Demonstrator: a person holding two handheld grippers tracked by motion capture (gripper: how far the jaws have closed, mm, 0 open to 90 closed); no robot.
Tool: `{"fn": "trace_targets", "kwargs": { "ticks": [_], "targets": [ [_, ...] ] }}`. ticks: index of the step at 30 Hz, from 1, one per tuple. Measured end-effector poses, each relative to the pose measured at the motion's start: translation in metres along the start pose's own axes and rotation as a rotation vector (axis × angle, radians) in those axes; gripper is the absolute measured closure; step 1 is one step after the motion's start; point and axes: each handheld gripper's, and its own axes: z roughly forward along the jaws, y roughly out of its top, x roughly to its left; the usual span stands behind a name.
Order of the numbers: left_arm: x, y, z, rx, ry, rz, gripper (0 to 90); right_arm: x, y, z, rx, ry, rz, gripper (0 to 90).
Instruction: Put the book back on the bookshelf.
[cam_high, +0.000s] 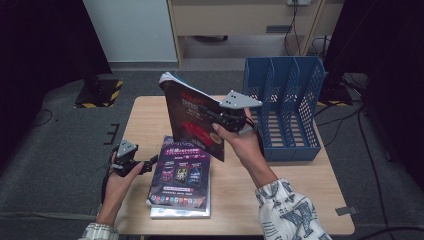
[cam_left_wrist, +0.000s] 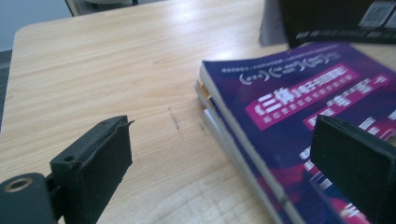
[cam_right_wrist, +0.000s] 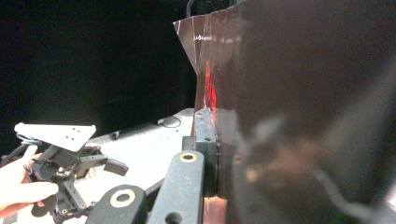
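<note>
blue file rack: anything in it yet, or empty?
Empty. In the high view all the slots of the blue file rack show only bare mesh walls; the dark book is clamped in the right hand-held gripper, short of it.

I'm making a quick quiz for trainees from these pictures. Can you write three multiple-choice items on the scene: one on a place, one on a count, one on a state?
1. Where does the blue file rack stand?
A. at the table's right edge
B. on the floor
C. on the stack of books

2. How many slots does the rack have?
A. one
B. three
C. six

3. How does the right gripper hold the dark book?
A. flat on the table
B. raised off the table, on edge
C. not at all

Key: 1 A, it sits on the wooden table at the right. 2 B, two dividers make three slots. 3 B, the jaws clamp it above the stack of books.
</note>
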Motion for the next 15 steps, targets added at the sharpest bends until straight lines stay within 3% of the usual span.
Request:
{"fn": "trace_targets", "kwargs": {
  "ticks": [4,9,15],
  "targets": [
    [0.0036,-0.0024,0.0001,0.002,0.007,-0.012,5.4,-0.0014,0.0024,-0.0029,-0.001,-0.010,0.007,86.9],
    [0.0046,-0.0063,0.0011,0.037,0.036,-0.007,5.5,-0.0014,0.0060,-0.0071,0.001,-0.025,0.007,86.9],
    [0.0102,-0.0094,0.0023,0.050,0.059,-0.035,5.5,-0.0025,0.0100,-0.0105,0.005,-0.039,0.002,87.0]
  ]
}}
